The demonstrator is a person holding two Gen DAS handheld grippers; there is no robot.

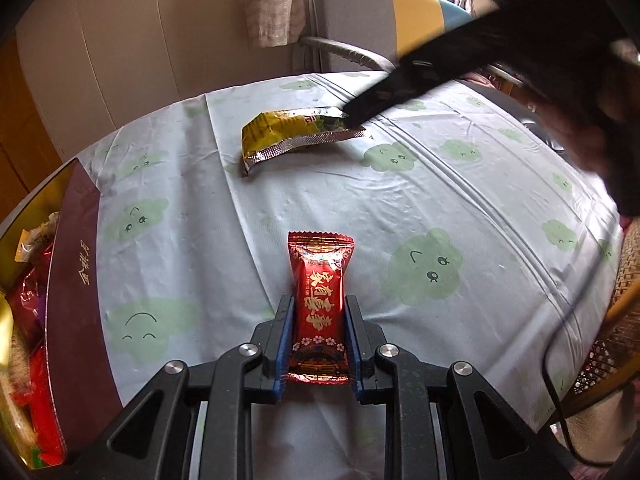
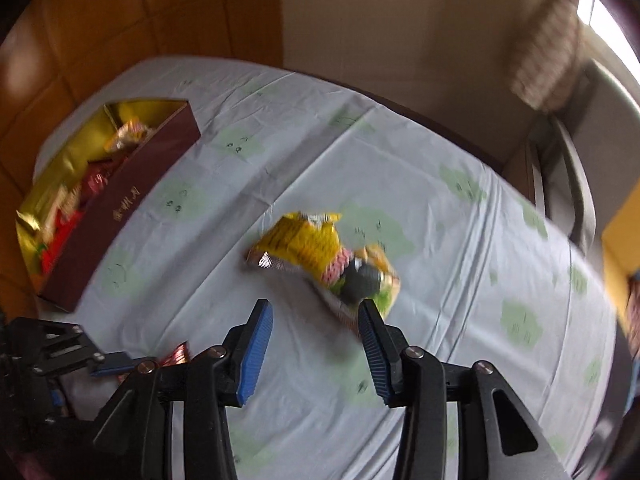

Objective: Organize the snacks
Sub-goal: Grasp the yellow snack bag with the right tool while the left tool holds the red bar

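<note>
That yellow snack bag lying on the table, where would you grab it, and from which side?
Probably by the crimped silver edge of the yellow snack bag. It lies flat on the tablecloth, puffy in the middle, so coming down from above with the open right claw across that thin seam looks the surest pinch.

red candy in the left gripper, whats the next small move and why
Probably carry it left to the open maroon box and let go over it. The left gripper is shut on the red candy, above the tablecloth, and the box beside it already holds other wrapped snacks. The right gripper is open near the yellow packet, so that one can follow.
</note>
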